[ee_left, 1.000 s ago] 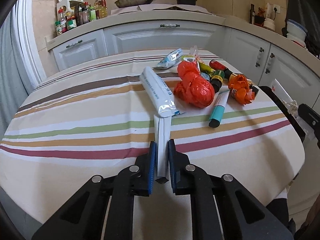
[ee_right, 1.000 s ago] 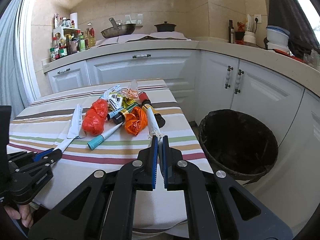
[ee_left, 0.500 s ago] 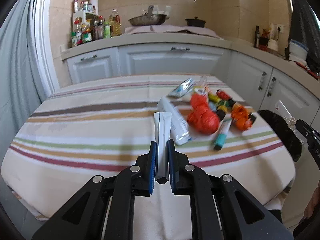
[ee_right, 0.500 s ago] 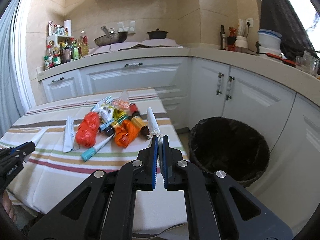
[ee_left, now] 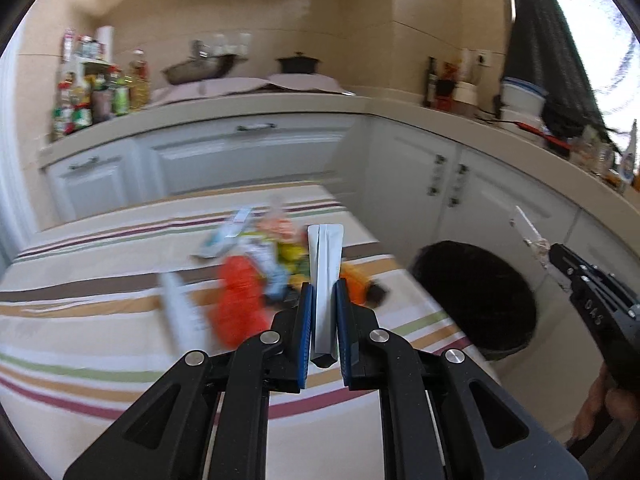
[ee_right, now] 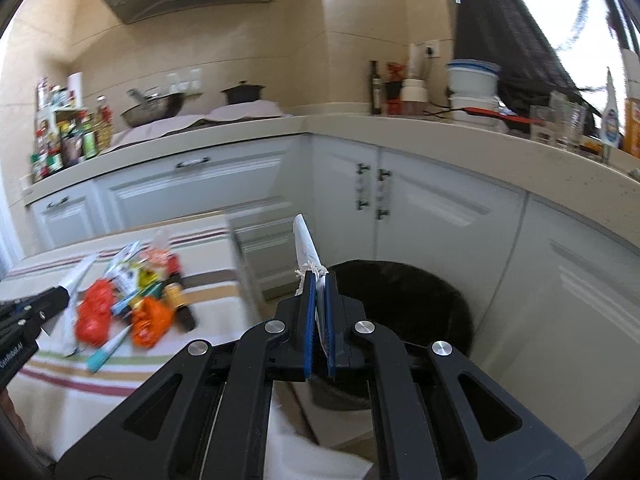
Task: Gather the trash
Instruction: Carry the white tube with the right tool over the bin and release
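Kitchen table [ee_left: 100, 320]; white packets [ee_left: 326, 272] in both pairs of fingers [ee_left: 306, 332].

A table [ee_right: 208, 280] covered in a striped cloth is carrying a loose cluster of trash: a red crumpled bag [ee_right: 94, 316], an orange bag [ee_right: 152, 320], a teal-capped tube [ee_right: 108, 350], a dark bottle [ee_right: 180, 304] and printed wrappers [ee_right: 128, 270]. A black bin [ee_right: 432, 304] is standing on the floor beside the table.
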`<action>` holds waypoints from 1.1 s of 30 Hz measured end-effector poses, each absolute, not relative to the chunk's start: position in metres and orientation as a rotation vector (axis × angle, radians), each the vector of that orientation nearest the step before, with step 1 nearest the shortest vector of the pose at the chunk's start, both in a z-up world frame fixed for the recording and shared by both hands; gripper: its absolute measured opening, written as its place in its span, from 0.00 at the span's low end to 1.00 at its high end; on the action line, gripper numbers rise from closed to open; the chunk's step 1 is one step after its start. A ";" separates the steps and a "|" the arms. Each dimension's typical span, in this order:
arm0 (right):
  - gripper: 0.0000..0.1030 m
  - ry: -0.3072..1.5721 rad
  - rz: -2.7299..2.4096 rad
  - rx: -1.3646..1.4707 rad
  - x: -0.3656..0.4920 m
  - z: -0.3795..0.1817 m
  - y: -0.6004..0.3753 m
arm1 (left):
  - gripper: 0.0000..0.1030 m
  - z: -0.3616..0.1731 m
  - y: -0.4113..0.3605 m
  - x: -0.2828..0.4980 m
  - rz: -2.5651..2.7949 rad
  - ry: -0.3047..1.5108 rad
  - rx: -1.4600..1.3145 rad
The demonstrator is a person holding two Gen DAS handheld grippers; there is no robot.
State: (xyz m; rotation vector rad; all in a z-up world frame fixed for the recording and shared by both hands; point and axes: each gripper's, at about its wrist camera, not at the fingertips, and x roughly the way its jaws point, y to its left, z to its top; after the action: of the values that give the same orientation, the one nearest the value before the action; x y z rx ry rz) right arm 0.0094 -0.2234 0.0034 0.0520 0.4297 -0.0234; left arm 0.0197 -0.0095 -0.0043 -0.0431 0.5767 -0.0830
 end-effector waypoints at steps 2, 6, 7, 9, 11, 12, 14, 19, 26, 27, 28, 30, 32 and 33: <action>0.05 0.431 -0.046 0.072 0.016 0.003 -0.237 | 0.12 -0.005 -0.024 0.029 -0.110 0.576 -0.031; 0.05 0.433 -0.095 0.091 0.031 0.001 -0.261 | 0.12 -0.005 -0.056 0.052 -0.169 0.581 -0.016; 0.05 0.435 -0.102 0.096 0.034 0.000 -0.265 | 0.12 -0.005 -0.068 0.061 -0.188 0.584 -0.006; 0.05 0.445 -0.117 0.113 0.043 -0.004 -0.277 | 0.12 -0.007 -0.081 0.069 -0.211 0.592 0.002; 0.05 0.453 -0.127 0.123 0.051 -0.008 -0.287 | 0.12 -0.009 -0.098 0.082 -0.233 0.600 0.010; 0.05 0.458 -0.131 0.124 0.055 -0.011 -0.291 | 0.12 -0.011 -0.105 0.087 -0.240 0.602 0.020; 0.05 0.466 -0.138 0.127 0.062 -0.016 -0.297 | 0.12 -0.016 -0.122 0.100 -0.255 0.616 0.042; 0.05 0.488 -0.150 0.145 0.083 -0.029 -0.313 | 0.13 -0.035 -0.156 0.131 -0.275 0.682 0.088; 0.26 0.531 -0.164 0.185 0.112 -0.050 -0.333 | 0.40 -0.055 -0.177 0.155 -0.273 0.755 0.122; 0.26 0.531 -0.166 0.191 0.113 -0.052 -0.335 | 0.42 -0.056 -0.177 0.156 -0.270 0.758 0.117; 0.26 0.532 -0.168 0.191 0.115 -0.052 -0.337 | 0.44 -0.056 -0.176 0.156 -0.264 0.756 0.109; 0.26 0.535 -0.178 0.185 0.115 -0.052 -0.337 | 0.47 -0.054 -0.172 0.155 -0.252 0.753 0.101; 0.26 0.533 -0.181 0.186 0.114 -0.050 -0.335 | 0.48 -0.051 -0.168 0.153 -0.242 0.747 0.096; 0.26 0.530 -0.180 0.186 0.113 -0.049 -0.334 | 0.48 -0.050 -0.166 0.153 -0.235 0.742 0.097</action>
State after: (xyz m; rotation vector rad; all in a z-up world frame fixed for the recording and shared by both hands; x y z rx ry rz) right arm 0.1128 -0.3340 -0.0487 0.1858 0.5303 -0.1801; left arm 0.1533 -0.1664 -0.0501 0.0966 0.7421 -0.2352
